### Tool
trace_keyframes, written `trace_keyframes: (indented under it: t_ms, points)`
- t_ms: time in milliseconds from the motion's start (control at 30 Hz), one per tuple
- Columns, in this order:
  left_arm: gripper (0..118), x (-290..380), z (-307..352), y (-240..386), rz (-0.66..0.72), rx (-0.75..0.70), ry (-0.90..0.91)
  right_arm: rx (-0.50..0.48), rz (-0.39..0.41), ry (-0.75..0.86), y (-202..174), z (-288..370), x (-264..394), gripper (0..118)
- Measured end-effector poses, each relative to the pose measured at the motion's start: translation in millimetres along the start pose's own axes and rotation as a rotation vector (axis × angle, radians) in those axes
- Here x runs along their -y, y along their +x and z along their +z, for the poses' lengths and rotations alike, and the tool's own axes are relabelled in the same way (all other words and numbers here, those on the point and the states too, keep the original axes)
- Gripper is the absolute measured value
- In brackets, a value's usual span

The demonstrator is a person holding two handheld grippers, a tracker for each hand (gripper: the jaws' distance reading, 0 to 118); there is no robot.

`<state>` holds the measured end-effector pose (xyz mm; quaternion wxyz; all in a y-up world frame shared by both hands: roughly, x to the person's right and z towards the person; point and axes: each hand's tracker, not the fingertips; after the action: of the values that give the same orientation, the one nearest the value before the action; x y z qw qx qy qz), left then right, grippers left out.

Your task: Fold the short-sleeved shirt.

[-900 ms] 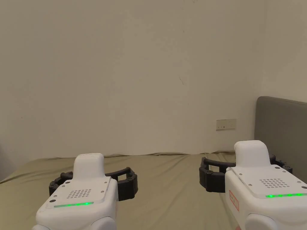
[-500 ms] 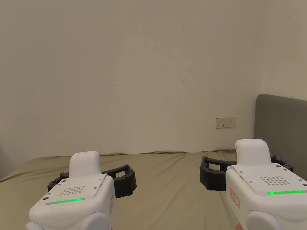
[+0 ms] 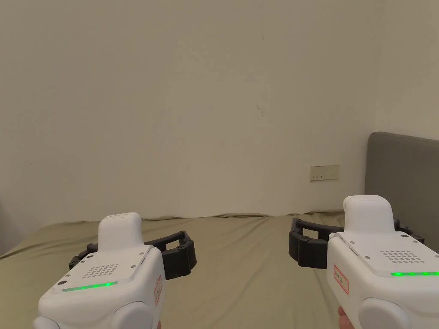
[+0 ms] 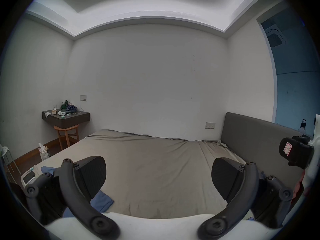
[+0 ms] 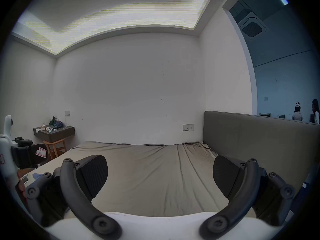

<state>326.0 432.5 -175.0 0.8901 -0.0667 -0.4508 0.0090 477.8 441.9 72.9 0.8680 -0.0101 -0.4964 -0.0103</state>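
Two grippers, left gripper (image 4: 158,176) and right gripper (image 5: 160,176), hung released over the bed (image 3: 240,257); blue cloth (image 4: 102,201), perhaps the shirt, lay at its near-left edge, nearer the left.

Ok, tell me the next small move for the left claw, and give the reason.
Probably tilt the left claw down and swing it toward the crumpled blue cloth, likely the shirt, which lies at the near left edge of the olive-grey bed sheet. The left claw and the right claw both hang open, holding nothing, aimed at the plain white wall.
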Motion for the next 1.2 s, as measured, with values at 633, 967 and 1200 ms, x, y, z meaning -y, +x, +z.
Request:
trace_keyframes:
  t_ms: [633,967,1200]
  points:
    - [118,5.4,-2.6,6.1,-0.053,0.01,-0.027,-0.004,-0.012,0.0,5.0,-1.1,3.2,118]
    - [118,3.2,0.4,8.1,-0.06,0.031,-0.026,-0.03,-0.014,-0.014,3.0,-2.0,5.3,118]
    - [118,4.7,-0.2,1.1,0.003,0.027,-0.038,-0.061,0.002,-0.02,4.9,1.1,5.8,118]
